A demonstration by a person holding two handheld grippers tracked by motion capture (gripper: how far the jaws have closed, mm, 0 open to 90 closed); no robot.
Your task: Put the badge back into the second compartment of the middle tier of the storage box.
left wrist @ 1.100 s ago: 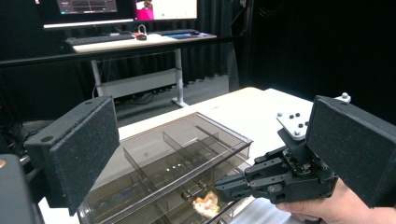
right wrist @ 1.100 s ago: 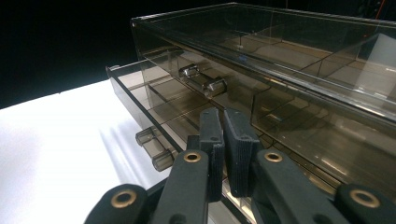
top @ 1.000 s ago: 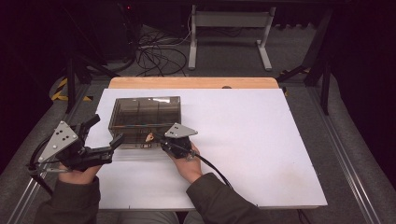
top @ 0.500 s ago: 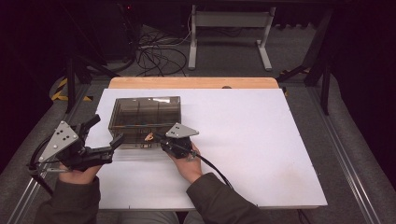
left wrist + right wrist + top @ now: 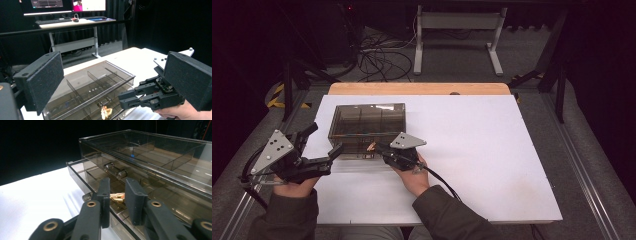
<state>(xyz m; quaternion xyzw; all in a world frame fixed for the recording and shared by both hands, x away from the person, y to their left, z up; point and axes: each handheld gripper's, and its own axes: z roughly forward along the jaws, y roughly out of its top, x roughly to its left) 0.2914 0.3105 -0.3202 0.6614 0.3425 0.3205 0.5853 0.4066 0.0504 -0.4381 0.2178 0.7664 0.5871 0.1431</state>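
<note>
A smoky clear drawer box (image 5: 367, 122) stands on the white table (image 5: 492, 150), with its lower drawer (image 5: 354, 153) pulled out toward me. A small gold-orange piece (image 5: 371, 147) lies in the drawer's front compartment. My right gripper (image 5: 377, 148) reaches over the drawer's front rim. Its jaws have just been opening, and the piece (image 5: 116, 195) lies between them with the pads off it. In the right gripper view the right gripper (image 5: 118, 187) shows a narrow gap. My left gripper (image 5: 324, 138) stands wide open at the box's left front corner, holding nothing.
The box lid (image 5: 150, 147) covers several divided compartments. A small metal part (image 5: 116, 171) sits in the drawer farther in. A wooden strip (image 5: 417, 88) edges the table's far side, and metal rails (image 5: 584, 170) run along its sides. White tabletop stretches to the right.
</note>
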